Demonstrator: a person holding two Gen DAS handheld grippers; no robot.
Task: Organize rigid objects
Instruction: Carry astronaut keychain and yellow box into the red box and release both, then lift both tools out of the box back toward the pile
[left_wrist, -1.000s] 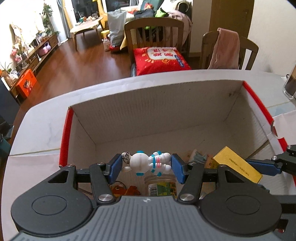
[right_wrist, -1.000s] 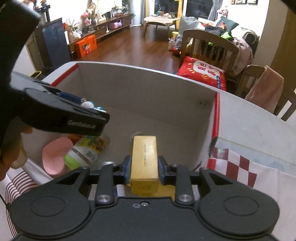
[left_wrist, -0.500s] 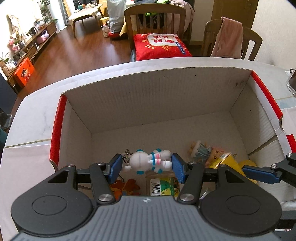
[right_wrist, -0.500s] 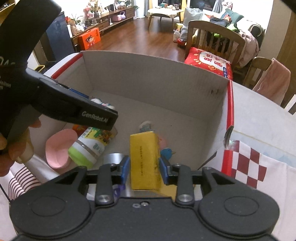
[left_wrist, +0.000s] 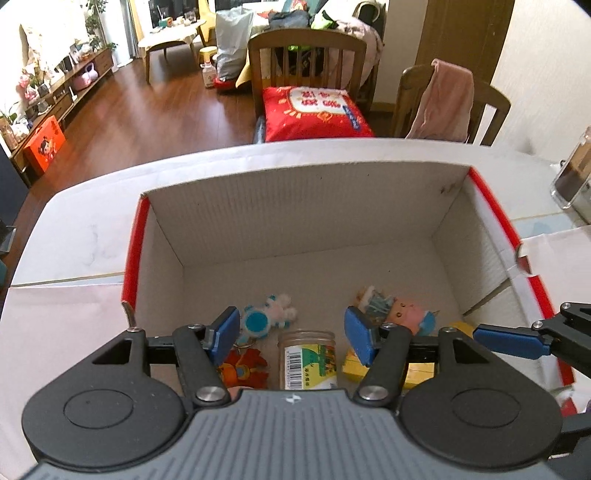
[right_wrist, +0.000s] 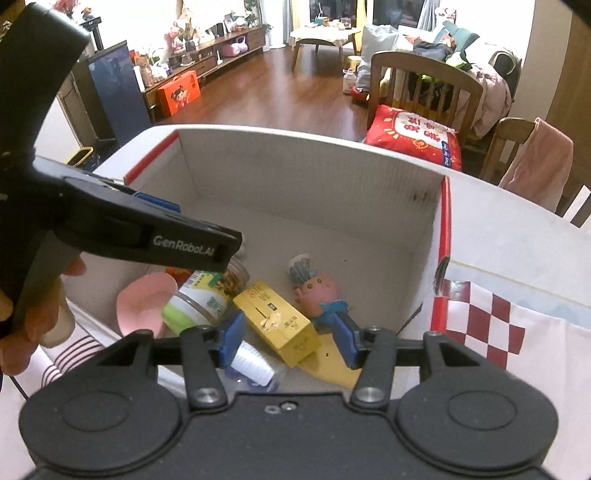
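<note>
Both loads are being let go into the white corrugated cardboard box with red edges (left_wrist: 476, 258). The jaws of the left gripper (left_wrist: 291, 334) are opening and nothing is held between them; the small white and blue astronaut figure (left_wrist: 267, 317) lies on the box floor just beyond the left pad, above the clear plastic jar with a green printed label (left_wrist: 308, 360). The jaws of the right gripper (right_wrist: 288, 341) are likewise opening, with nothing gripped: the yellow rectangular cardboard carton (right_wrist: 277, 323) lies slanted on the floor between the jar and the pink cartoon figurine (right_wrist: 317, 290), which it touches or nearly touches (the exact contact cannot be told).

For the release to be finished well, the jaws would best be spread fully before either hand is raised, so that no pad drags a figure or the carton along; the lift should be kept straight and clear of the box walls and of the other gripper close by.

Compared with a second ago, the astronaut figure is no longer clamped sideways between the left pads, and the carton is no longer held upright in the right gripper; both have dropped to the box floor.
</note>
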